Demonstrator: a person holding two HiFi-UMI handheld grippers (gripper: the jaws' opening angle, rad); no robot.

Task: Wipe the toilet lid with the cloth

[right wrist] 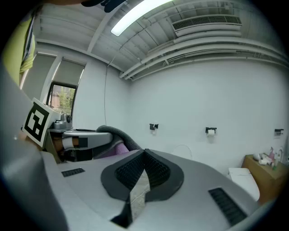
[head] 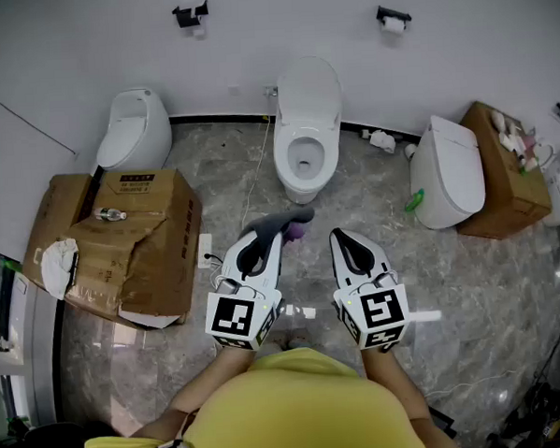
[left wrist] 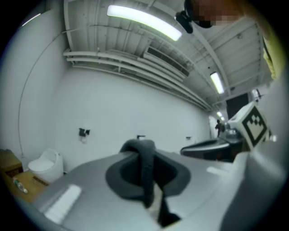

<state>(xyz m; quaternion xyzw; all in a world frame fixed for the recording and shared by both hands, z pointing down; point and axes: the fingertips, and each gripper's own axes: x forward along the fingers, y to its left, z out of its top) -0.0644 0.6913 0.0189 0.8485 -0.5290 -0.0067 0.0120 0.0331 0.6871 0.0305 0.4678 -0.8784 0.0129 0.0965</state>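
Observation:
My left gripper (head: 259, 240) is shut on a grey cloth (head: 282, 221) with a purple underside, which bunches out past its tips. In the left gripper view the cloth (left wrist: 145, 169) hangs as a thick fold between the jaws. To its right my right gripper (head: 342, 237) is shut with nothing in it; its pads (right wrist: 156, 169) meet at the tip. Both are held level above the floor, short of the middle toilet (head: 304, 133). That toilet's lid (head: 308, 88) stands raised against the wall and its bowl is uncovered.
A second toilet (head: 448, 170) with its lid down stands at the right, a green item (head: 415, 200) at its side. A small white urinal (head: 135, 128) and a torn cardboard box (head: 122, 241) are at the left. Another box (head: 504, 171) sits far right. A cable (head: 255, 177) runs over the marble floor.

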